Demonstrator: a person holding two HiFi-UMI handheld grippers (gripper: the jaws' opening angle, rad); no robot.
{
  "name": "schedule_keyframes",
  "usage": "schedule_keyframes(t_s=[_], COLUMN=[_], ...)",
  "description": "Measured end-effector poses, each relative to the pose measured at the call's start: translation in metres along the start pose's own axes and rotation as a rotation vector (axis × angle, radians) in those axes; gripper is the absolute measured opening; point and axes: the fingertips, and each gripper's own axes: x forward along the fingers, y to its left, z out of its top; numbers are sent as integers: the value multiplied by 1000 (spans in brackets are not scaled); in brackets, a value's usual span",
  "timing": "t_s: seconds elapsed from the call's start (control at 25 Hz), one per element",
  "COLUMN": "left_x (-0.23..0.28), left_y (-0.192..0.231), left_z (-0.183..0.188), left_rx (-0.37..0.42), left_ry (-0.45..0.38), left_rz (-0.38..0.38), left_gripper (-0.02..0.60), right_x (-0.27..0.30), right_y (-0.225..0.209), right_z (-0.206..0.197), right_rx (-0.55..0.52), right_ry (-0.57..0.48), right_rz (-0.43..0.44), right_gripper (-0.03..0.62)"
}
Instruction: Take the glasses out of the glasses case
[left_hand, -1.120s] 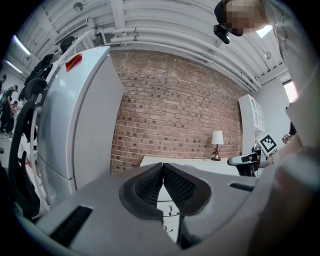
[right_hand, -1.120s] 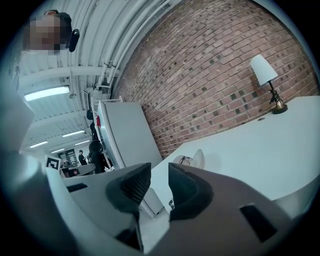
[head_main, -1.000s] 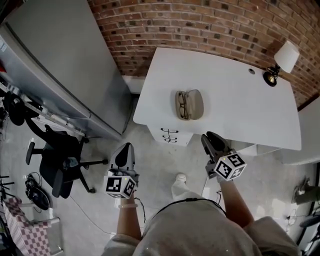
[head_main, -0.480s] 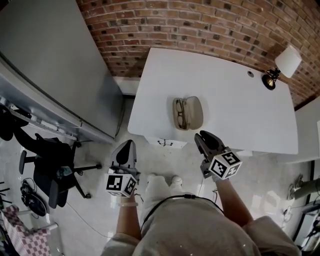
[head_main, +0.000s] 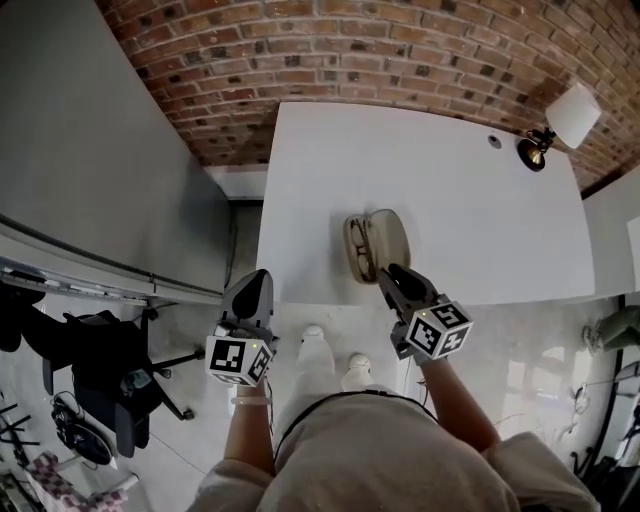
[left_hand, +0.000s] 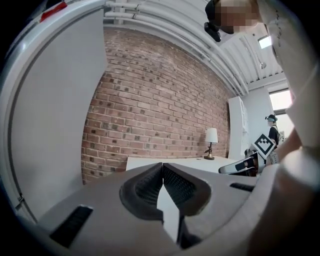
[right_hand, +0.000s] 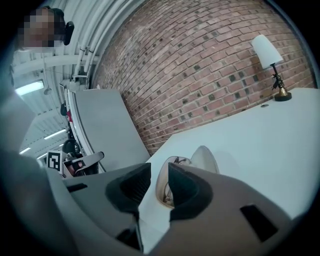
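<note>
An open beige glasses case (head_main: 378, 244) lies on the white table (head_main: 480, 210) near its front edge, with dark-framed glasses (head_main: 358, 250) in its left half. My right gripper (head_main: 390, 272) hovers at the case's near edge, jaws a narrow gap apart and holding nothing. In the right gripper view the case (right_hand: 202, 159) and glasses (right_hand: 176, 164) sit just beyond that gripper (right_hand: 159, 171). My left gripper (head_main: 256, 284) is off the table's front left corner, shut and empty. In the left gripper view its (left_hand: 162, 166) tips touch.
A small lamp (head_main: 558, 122) with a white shade stands at the table's far right corner, before a brick wall (head_main: 330, 50). A grey partition (head_main: 90, 150) runs along the left. A black office chair (head_main: 100, 370) stands on the floor at lower left.
The person has stepped up to the table. Both grippers have come forward, and the right one now reaches the case's near edge.
</note>
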Motion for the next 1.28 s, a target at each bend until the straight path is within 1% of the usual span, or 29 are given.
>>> schedule_keyframes(t_s=[0.32,0.52,0.6,0.84,1.28], left_x=[42,56,60,71,77], left_y=[7,11,11,14,24], left_z=[-9,-21,-24,-30,-33], left_rx=[-10,-17,-21,-31,-53], left_ry=[40,76,85,101,103], left_rz=[-89,-123,-134,-157,-156], left_gripper=[5,5,5,5,6], right_x=[31,48,53,64,83], right_y=[-11,-19,-24,-31,-41], right_z=[-4,-13,-19,-28,-38], right_rx=[34,7,16,50,72], right_ry=[48,136,171,233,318], right_rz=[-89,-179,-210,-252,-295], right_gripper=[115,115,115,115,101])
